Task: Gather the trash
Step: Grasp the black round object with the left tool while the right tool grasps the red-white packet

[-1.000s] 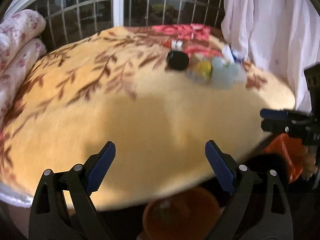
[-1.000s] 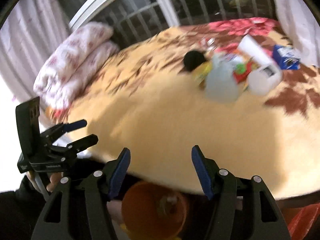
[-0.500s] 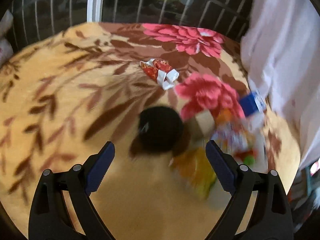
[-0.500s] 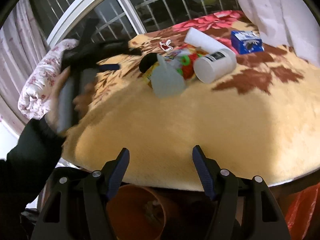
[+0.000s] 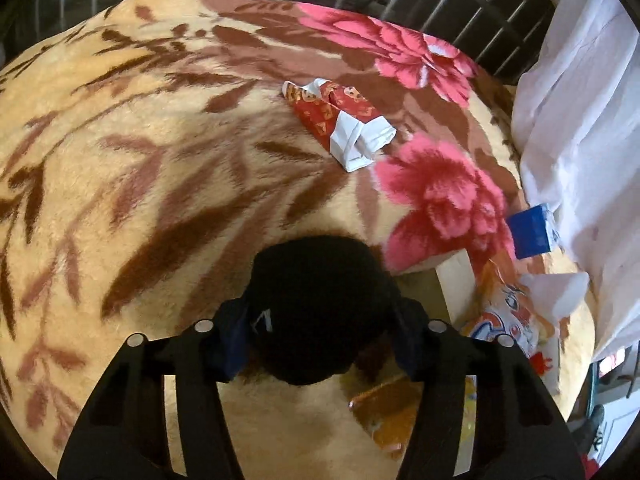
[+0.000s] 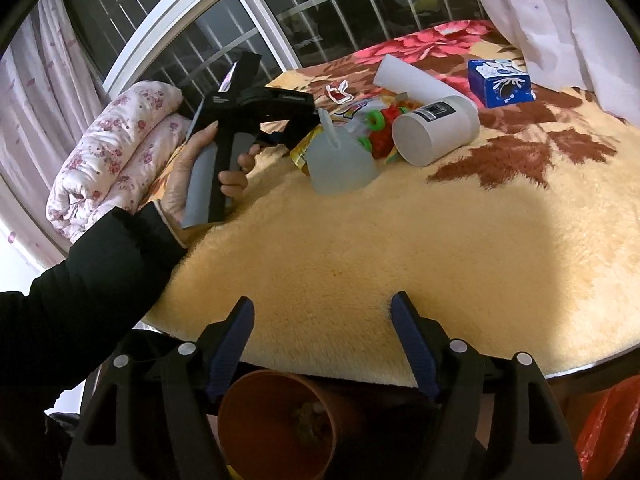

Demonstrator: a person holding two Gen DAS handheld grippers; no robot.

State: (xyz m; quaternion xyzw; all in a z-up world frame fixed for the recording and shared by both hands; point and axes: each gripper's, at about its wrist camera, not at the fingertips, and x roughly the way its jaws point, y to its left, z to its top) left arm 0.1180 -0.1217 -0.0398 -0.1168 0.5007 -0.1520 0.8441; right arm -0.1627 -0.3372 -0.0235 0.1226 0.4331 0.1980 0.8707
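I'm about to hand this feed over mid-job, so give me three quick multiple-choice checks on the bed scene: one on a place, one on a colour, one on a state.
1. What sits between the left gripper fingers?
A. the black round object
B. a glass jar
C. a spoon

2. What colour is the small carton near the curtain?
A. green
B. blue
C. yellow

3. How is the white cylinder lying?
A. upright
B. on its side, open end toward the camera
C. crushed flat

Key: 1 A, the fingers flank it as the jaws are closing; 2 B, its faces are blue with white print; 3 B, its round mouth faces the right wrist view.
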